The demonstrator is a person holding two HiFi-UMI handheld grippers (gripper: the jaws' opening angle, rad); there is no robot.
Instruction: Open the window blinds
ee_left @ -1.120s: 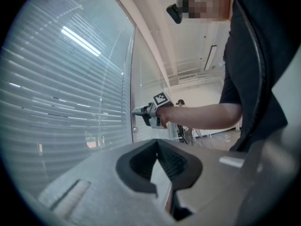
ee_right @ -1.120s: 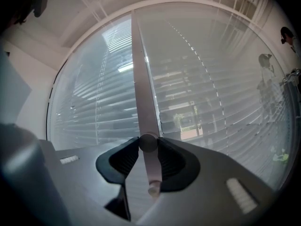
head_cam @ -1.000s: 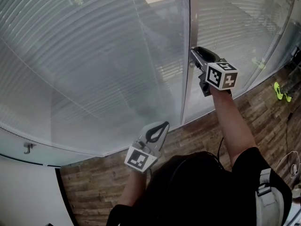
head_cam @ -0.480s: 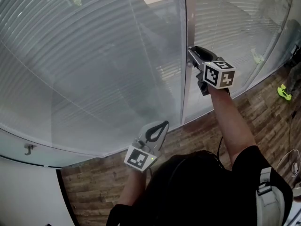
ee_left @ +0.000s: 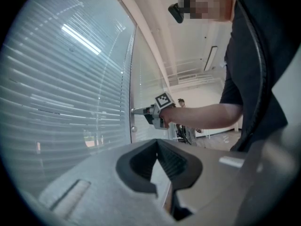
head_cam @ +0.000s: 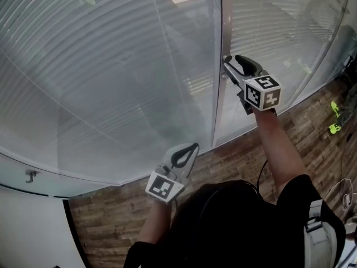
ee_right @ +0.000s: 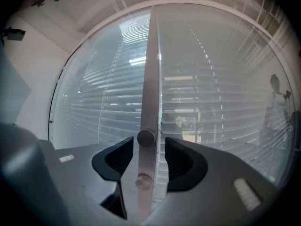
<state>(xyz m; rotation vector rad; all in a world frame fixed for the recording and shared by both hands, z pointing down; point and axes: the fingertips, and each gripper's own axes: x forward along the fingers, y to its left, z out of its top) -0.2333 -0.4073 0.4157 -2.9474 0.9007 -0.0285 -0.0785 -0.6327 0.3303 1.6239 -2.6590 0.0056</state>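
Once widened, right tongs (ee_right: 149,147) astride knob (ee_right: 146,137)

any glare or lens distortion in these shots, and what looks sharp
Head view: wide lens bows the blinds and post, hazy reflections on the glass. Left gripper view: bright light streak glares on the glass, corners vignetted black. Right gripper view: the knob is sharp, edges curve and darken.
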